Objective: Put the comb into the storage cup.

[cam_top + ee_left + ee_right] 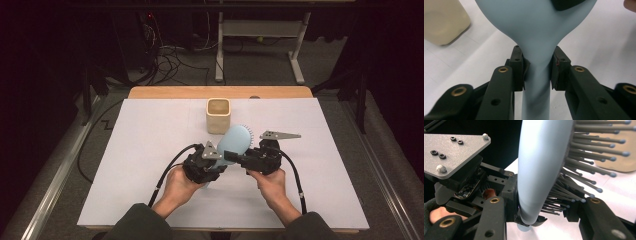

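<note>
A light blue hairbrush (pixel 236 140) is held just above the white table sheet (pixel 150 150), head pointing toward the far side. My left gripper (pixel 224 159) is shut on its neck; in the left gripper view the pads (pixel 517 70) press both sides of the hairbrush (pixel 536 30) where the handle widens. My right gripper (pixel 241 160) comes in from the right. In its own view my right gripper (pixel 544 207) closes across the lower head of the hairbrush (pixel 536 170), one jaw against the smooth back, the other among the bristles (pixel 586 165).
A beige square cup (pixel 218 115) stands upright just beyond the brush head, near the table's far edge; the cup (pixel 444 20) lies to the left in the left gripper view. Cables and a desk frame (pixel 260 45) are on the floor behind.
</note>
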Demonstrator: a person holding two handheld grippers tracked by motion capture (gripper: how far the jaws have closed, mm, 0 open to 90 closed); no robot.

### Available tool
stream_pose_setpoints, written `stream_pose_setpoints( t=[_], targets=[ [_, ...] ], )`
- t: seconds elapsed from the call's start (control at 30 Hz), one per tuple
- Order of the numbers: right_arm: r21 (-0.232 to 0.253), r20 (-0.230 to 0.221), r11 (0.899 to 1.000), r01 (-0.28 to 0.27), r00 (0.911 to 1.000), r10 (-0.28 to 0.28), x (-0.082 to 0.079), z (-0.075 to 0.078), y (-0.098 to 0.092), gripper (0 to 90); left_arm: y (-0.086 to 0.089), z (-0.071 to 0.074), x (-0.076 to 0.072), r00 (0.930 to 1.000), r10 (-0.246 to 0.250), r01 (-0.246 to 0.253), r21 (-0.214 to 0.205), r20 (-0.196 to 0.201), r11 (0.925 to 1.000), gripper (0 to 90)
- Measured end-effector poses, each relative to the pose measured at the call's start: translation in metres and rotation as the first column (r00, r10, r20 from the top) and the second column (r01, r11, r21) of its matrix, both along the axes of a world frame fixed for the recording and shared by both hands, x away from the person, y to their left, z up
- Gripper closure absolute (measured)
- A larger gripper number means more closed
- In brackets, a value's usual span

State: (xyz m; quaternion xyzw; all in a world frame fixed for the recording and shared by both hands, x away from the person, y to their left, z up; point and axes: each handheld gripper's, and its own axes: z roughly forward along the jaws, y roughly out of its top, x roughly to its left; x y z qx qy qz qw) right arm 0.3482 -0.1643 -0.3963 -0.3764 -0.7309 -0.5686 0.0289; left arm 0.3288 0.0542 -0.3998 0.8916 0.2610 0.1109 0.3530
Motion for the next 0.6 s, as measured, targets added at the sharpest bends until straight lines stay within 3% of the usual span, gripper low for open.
stream_pose_setpoints(
  t=[0.07,0.23,0.43,0.6],
  targets=[
    [-0.005,0.005,1.000,-0.006,1.0000,0.006,0.000,0.002,0.001,57.0,0.001,0.000,0.000,1.0000,-0.001,0.001,-0.005,0.007,1.0000,67.7],
    [-0.026,0.021,1.000,-0.012,0.9997,0.012,0.000,0.008,0.001,57.0,0.007,-0.001,-0.002,0.9998,0.001,-0.001,-0.004,0.022,1.0000,55.8],
    [-0.040,0.023,0.999,-0.012,0.9996,0.013,0.001,0.010,-0.002,56.9,0.022,-0.003,-0.002,0.9999,0.012,-0.013,-0.064,-0.011,0.9979,47.6],
    [-0.048,0.018,0.999,-0.022,0.9996,0.023,0.002,0.011,-0.002,56.8,0.029,-0.003,-0.005,0.9999,0.011,-0.010,-0.083,0.006,0.9965,43.3]
  ],
)
